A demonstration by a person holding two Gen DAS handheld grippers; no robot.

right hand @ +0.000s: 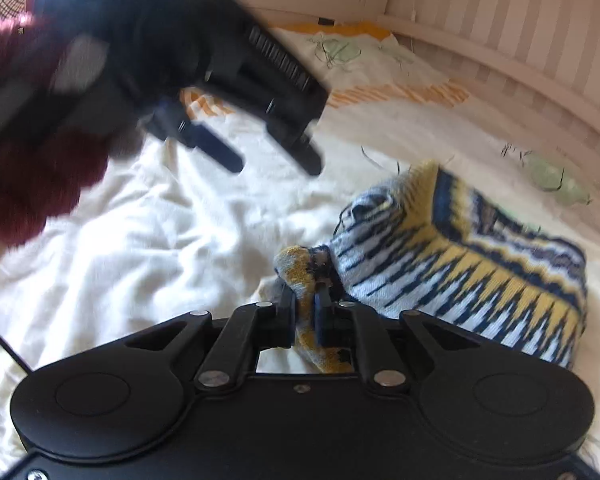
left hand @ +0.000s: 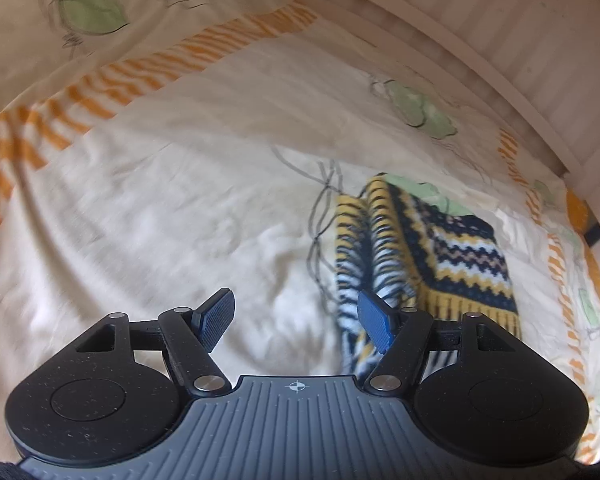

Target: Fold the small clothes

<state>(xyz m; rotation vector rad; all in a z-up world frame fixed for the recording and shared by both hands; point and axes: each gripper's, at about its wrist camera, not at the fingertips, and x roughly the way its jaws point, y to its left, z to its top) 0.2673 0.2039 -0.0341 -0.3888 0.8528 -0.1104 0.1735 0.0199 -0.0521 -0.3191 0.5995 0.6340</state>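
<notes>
**A:** What is the right gripper [right hand: 303,314] doing?

**B:** Its jaws are clamped tight on a bunched corner of the knitted garment [right hand: 460,268], the navy, yellow and white patterned one. The pinched fold sticks up between the fingers.

**A:** And the left gripper [left hand: 296,320]?

**B:** Spread wide with nothing between its blue pads [left hand: 374,320]. It hangs above the bedsheet [left hand: 160,220], just left of the garment [left hand: 424,252].

**A:** Where does the garment lie?

**B:** Folded over on the cream sheet, with its fringed edge toward the left gripper. The white slatted bed frame [left hand: 520,40] lies beyond the garment.

**A:** Anything else near it?

**B:** From the right wrist view, the left gripper [right hand: 276,160] appears blurred above the sheet [right hand: 140,240], up and left of the garment, with a dark red sleeve [right hand: 32,184] behind it.
</notes>
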